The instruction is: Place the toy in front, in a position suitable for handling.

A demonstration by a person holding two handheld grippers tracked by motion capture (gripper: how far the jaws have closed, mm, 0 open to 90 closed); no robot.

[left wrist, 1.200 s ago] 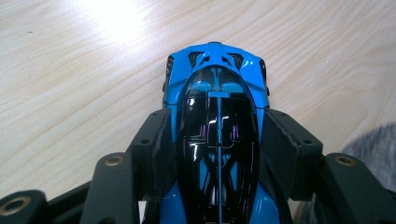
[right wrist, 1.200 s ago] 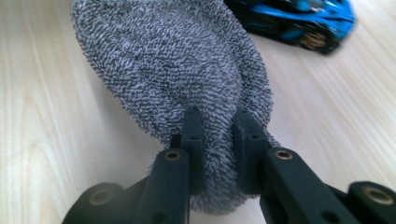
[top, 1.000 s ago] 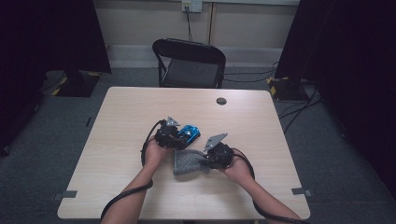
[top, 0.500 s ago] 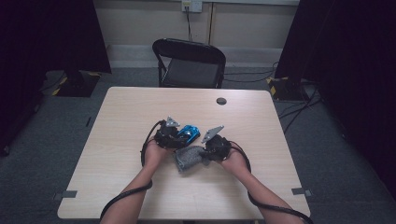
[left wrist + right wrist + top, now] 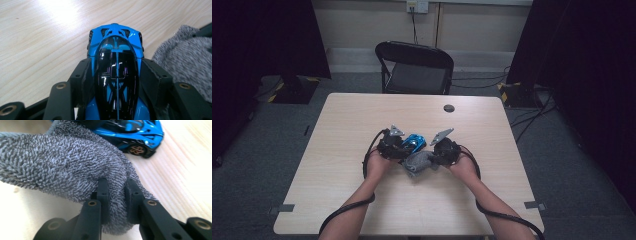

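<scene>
Left claw point(image 5: 116, 82) grips blue toy car point(image 5: 116, 50); right claw point(image 5: 116, 195) pinches grey cloth point(image 5: 62, 162) beside it.

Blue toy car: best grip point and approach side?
Grip the blue toy car across its flanks at mid-body, coming in from behind along its length, as the left gripper does now. The sides there are flatter and roughly parallel, so the pads seat well; the nose tapers and would likely slip. This also leaves the front free for the grey cloth pinched in the right gripper.
</scene>
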